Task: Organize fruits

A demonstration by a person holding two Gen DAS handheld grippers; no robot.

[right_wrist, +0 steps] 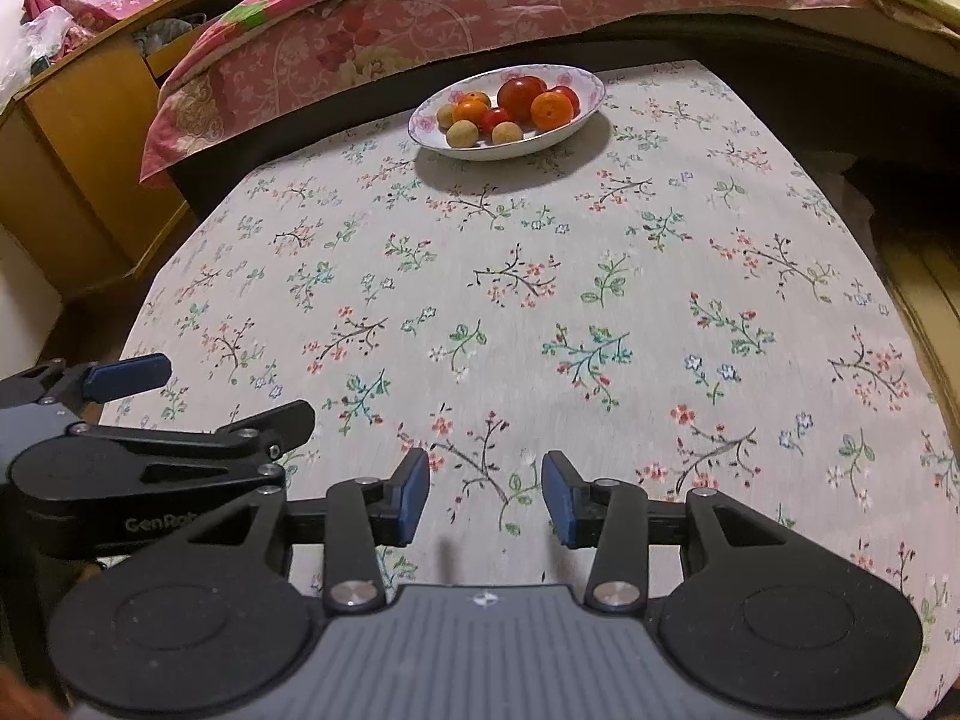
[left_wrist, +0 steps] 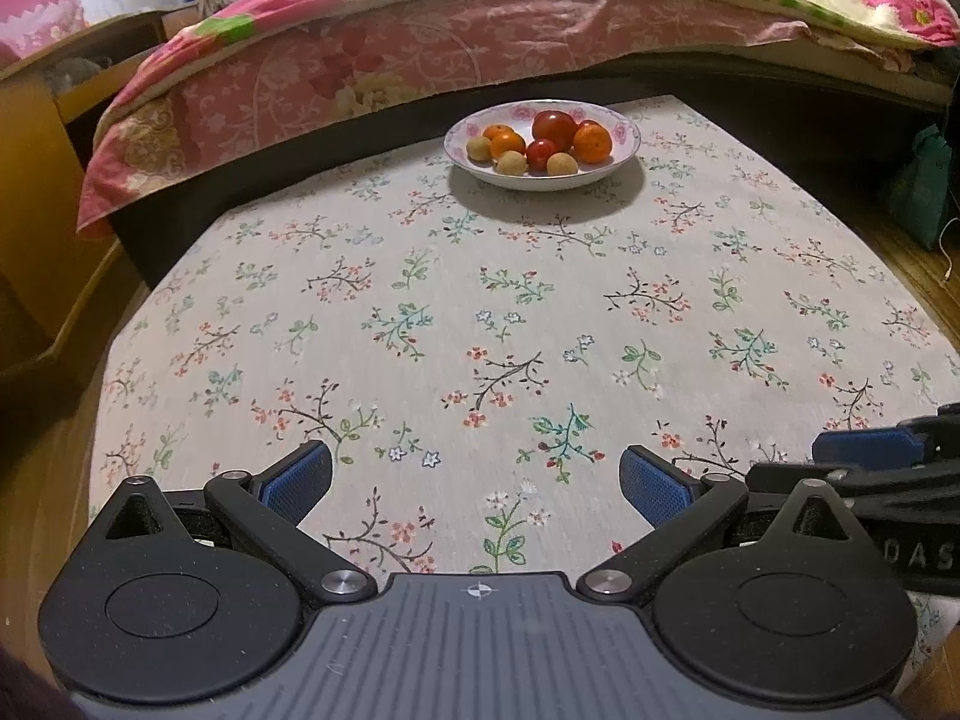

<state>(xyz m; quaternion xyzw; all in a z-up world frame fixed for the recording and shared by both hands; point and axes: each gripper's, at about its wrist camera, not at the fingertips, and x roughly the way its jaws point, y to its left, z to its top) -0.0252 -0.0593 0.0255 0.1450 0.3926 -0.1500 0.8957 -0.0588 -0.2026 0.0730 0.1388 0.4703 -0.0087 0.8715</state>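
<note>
A white bowl with a pink flower rim [left_wrist: 624, 135] [right_wrist: 591, 87] stands at the far edge of the table. It holds tomatoes [left_wrist: 553, 126] [right_wrist: 521, 95], oranges [left_wrist: 593, 144] [right_wrist: 551, 110] and small yellow-brown fruits [left_wrist: 511, 163] [right_wrist: 462, 134]. My left gripper [left_wrist: 477, 483] is open and empty, low over the near part of the table. My right gripper [right_wrist: 486, 495] is open and empty, also near the front. The left gripper shows in the right wrist view [right_wrist: 180, 396]; a blue pad of the right gripper shows in the left wrist view [left_wrist: 870, 447].
The table carries a flowered cloth [left_wrist: 480, 312] [right_wrist: 510, 300]. A bed with a pink floral quilt [left_wrist: 372, 60] [right_wrist: 420, 18] runs behind the table. A wooden cabinet [left_wrist: 36, 180] [right_wrist: 78, 138] stands at the left.
</note>
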